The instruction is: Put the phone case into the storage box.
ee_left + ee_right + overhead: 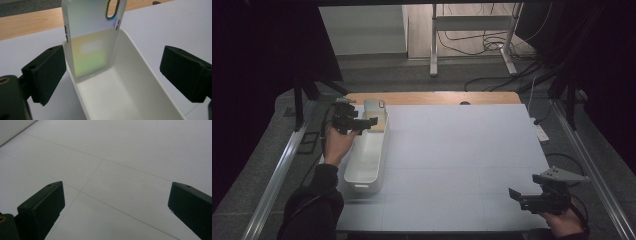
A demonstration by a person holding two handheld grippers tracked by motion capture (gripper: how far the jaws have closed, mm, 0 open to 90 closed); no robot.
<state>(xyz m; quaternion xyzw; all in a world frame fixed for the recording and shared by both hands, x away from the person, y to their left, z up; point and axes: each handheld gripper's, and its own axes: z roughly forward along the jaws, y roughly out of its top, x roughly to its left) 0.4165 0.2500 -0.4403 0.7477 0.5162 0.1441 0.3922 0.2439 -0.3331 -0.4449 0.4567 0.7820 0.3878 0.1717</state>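
Observation:
A translucent, iridescent phone case (92,37) stands tilted against the far end of a long white bin (140,82), its lower edge on the bin floor. My left gripper (115,70) is open, one jaw on each side of the bin's far end, and the pads are off the case. From above, the left gripper (362,122) hovers over the bin (367,160) at the table's left, next to the case (374,107). My right gripper (514,195) rests low at the front right, open over the bare white mat (115,170) with nothing between its jaws.
A white mat (462,150) covers most of the wooden table (432,97). Beyond the table stand a metal frame (472,30) and loose floor cables (492,80). Metal rails (277,175) run along both sides, with dark curtains behind them.

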